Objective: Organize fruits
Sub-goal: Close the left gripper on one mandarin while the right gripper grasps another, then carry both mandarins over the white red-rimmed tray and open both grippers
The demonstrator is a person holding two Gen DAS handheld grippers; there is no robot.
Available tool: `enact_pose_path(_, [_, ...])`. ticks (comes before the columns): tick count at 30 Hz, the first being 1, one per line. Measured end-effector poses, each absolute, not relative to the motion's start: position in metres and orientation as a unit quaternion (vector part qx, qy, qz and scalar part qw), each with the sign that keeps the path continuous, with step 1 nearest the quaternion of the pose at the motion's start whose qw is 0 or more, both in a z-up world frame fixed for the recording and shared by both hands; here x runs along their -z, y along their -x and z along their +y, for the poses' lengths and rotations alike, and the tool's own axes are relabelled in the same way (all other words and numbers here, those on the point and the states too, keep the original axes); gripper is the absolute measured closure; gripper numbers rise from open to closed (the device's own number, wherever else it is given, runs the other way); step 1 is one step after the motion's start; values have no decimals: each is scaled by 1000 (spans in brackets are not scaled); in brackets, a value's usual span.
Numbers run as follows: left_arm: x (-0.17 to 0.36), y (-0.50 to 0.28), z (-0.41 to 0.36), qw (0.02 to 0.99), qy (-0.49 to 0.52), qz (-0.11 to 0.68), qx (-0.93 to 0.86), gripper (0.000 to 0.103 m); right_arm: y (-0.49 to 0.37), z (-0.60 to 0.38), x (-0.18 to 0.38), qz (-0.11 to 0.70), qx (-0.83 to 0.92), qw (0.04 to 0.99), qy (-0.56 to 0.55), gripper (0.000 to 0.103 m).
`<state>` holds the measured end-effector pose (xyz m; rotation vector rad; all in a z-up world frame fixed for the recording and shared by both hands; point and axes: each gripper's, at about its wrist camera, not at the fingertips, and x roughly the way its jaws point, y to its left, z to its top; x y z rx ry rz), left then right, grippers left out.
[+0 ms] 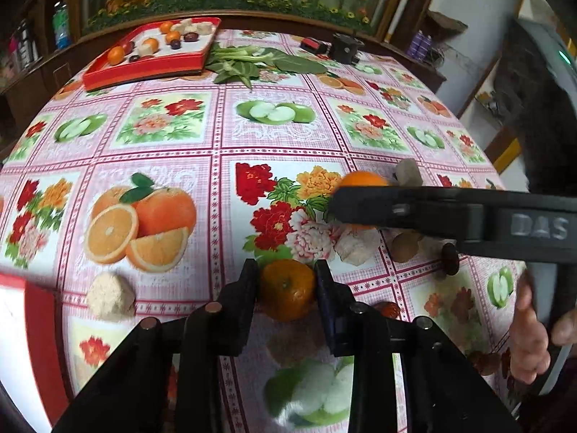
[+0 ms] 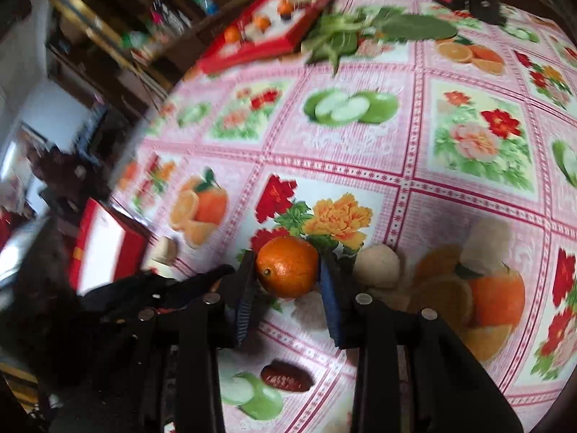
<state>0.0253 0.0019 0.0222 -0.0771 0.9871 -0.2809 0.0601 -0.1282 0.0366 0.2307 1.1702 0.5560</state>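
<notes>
My left gripper is shut on a small orange tangerine just above the flowered tablecloth. My right gripper is shut on another orange tangerine and holds it off the table; it crosses the left wrist view from the right, with that tangerine showing behind its finger. A red tray at the far left of the table holds several tangerines, dark dates and pale lumps. Pale lumps and dark red dates lie loose on the cloth.
Green leafy vegetables lie beside the red tray. A black device stands at the table's far edge. A red and white box sits at the near left edge. A hand grips the right tool. Shelves with bottles stand at left.
</notes>
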Motion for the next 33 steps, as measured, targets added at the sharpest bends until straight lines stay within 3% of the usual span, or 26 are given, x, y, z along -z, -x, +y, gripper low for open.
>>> enact_pose_path(6, [-66,36,40,907,50,411,74,72,-19,-135,-58,491,-272,814,-151,66])
enact_pose_path(12, [-95,105,105,925,56,375,-2,72,30,-81,-68,465,-336,801,-170,66])
enact_pose_path(23, [-76,163,196,915,38,375,-146,72,115,73,-60,465,-427,770,-89,66])
enact_pose_path(33, [-53,187,223,898,34,401,-177,72,142,129,-34,468,-401,787,-4,67])
